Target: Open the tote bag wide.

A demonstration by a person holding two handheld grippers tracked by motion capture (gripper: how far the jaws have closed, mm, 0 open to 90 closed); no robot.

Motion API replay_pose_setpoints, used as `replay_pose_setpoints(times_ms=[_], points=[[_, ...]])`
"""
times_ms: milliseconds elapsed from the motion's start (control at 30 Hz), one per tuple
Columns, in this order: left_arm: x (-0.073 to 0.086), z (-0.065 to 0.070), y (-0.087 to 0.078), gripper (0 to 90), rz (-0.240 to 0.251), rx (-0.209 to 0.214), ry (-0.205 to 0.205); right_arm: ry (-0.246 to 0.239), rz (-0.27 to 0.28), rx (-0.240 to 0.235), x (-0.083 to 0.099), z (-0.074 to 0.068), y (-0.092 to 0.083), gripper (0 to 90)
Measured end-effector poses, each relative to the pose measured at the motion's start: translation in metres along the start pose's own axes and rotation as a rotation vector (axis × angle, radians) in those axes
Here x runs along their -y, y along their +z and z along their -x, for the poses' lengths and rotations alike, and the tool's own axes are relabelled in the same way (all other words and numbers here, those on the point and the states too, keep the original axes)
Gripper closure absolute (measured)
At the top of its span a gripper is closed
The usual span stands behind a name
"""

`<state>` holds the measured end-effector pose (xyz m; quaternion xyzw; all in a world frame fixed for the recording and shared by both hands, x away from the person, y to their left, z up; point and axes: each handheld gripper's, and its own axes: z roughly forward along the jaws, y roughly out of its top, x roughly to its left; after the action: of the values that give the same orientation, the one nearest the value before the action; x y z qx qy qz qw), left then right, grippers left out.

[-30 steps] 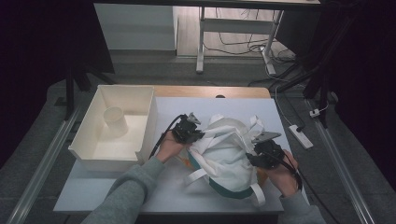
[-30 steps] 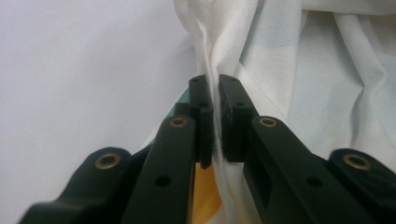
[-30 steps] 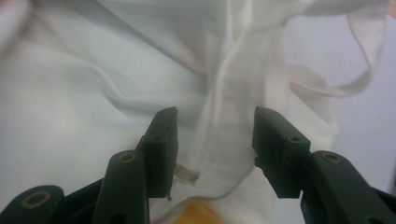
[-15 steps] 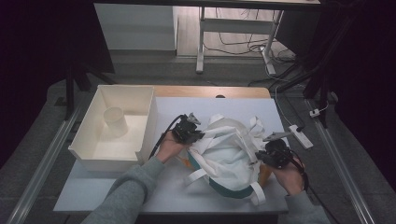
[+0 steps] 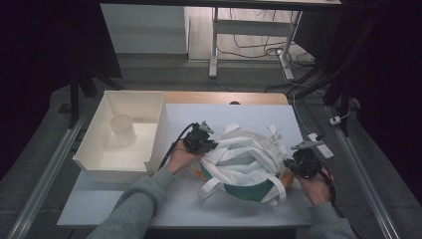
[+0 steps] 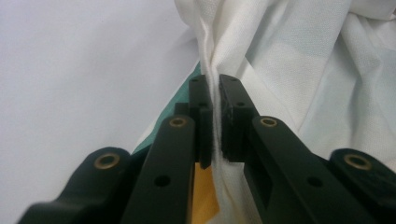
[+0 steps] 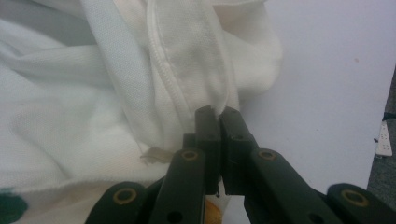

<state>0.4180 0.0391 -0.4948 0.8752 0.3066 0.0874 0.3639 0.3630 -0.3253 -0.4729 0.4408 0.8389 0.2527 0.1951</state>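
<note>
step: both ends of garment (image 5: 246, 162) pinched, mid-table beside bin (image 5: 159, 127) | left gripper (image 6: 214, 100) clamped on a fold | right gripper (image 7: 217, 128) jaws just closed on the hem edge | next: likely lift and spread it, keeping both grips | writing: none readable

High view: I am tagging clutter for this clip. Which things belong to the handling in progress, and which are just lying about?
In the job:
- white garment
- left hand-held gripper, shut on its cloth
- right hand-held gripper, shut on its edge

Lying about:
- white bin
- cup inside it
- power strip
</note>
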Motion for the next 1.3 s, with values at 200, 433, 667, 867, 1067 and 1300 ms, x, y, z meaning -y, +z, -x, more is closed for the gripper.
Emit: replay_pose_setpoints(times_ms=[200,433,667,867,1067,1300], points=[[0.000,0.001,0.001,83.8,-0.003,-0.002,0.004,-0.068,0.121,0.041,-0.016,-0.020,-0.029,72.3],[0.000,0.002,0.002,83.8,-0.005,-0.004,0.005,-0.265,0.199,-0.198,-0.043,-0.089,-0.046,73.6],[0.000,0.002,0.002,83.7,-0.007,-0.001,0.000,-0.355,0.079,-0.279,-0.059,-0.127,-0.009,90.0],[0.000,0.002,0.004,83.7,-0.011,0.004,0.006,-0.433,-0.035,-0.327,-0.057,-0.147,0.014,90.0],[0.000,0.004,0.004,83.7,-0.015,0.005,0.007,-0.509,-0.106,-0.359,-0.041,-0.164,0.022,90.0],[0.000,0.005,0.005,83.6,-0.017,0.009,0.009,-0.515,-0.147,-0.404,-0.026,-0.164,0.031,90.0]])
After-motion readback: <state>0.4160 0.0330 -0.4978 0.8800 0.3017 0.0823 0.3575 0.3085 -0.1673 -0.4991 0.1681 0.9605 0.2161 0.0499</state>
